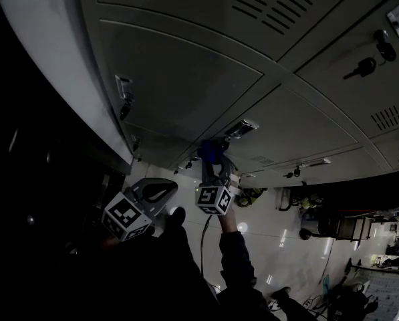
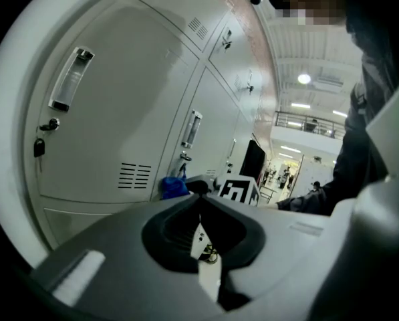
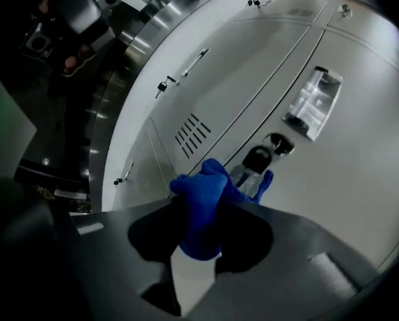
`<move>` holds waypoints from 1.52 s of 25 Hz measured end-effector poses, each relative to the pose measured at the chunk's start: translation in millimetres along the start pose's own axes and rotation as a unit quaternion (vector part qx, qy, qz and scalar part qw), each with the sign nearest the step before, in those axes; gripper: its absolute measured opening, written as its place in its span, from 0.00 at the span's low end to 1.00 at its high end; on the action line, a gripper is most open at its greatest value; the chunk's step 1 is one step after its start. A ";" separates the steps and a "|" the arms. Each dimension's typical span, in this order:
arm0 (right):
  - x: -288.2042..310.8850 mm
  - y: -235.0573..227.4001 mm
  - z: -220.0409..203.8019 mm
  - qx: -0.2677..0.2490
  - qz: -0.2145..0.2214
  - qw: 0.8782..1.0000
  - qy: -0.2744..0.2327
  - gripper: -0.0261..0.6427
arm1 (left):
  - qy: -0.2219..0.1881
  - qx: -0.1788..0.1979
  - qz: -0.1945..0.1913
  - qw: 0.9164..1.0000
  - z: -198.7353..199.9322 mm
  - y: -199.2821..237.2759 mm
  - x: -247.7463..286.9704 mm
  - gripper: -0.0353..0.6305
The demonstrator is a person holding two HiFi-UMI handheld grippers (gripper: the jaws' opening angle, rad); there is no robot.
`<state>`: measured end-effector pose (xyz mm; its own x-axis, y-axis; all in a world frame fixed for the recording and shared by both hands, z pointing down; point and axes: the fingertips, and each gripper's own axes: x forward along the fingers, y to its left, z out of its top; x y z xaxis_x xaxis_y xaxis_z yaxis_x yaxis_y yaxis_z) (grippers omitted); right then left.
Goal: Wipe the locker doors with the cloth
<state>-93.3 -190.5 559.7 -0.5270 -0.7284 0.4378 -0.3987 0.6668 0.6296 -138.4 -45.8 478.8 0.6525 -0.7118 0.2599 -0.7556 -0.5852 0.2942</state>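
Grey locker doors fill the head view, seen from below in dim light. My right gripper is shut on a bunched blue cloth, which it holds up at a door beside a recessed handle. In the right gripper view the cloth bulges from between the jaws of the gripper, just short of a key in its lock. My left gripper hangs lower left, away from the doors. Seen in its own view, the left gripper is shut with nothing in it; the cloth shows beyond it.
Keys hang from a lock on an upper right door, and vent slots sit above. A metal handle and another key are on the door facing the left gripper. A glossy floor with carts and equipment lies below right.
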 end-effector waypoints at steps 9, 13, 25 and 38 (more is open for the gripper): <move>17.5 18.0 -22.5 0.022 0.026 0.999 0.012 0.22 | 0.021 -0.005 0.002 1.000 -14.6 -3.8 -5.0 0.02; 1.6 18.3 -12.8 0.032 0.034 0.999 -0.005 0.22 | 0.015 0.001 0.002 1.000 -14.5 -4.7 -4.1 0.02; -130.0 -53.1 66.2 0.009 0.012 0.999 -0.048 0.22 | -0.033 0.013 -0.032 0.999 15.1 -20.5 9.1 0.02; -177.9 -232.1 180.3 -0.077 -0.162 0.978 -0.103 0.22 | -0.052 0.017 -0.059 0.997 32.0 -30.7 21.8 0.02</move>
<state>-42.3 -187.3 220.0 -0.5392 -0.8392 0.0707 -0.4601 0.3639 0.8099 -102.8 -55.8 446.0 0.7283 -0.6733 0.1276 -0.6772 -0.6785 0.2847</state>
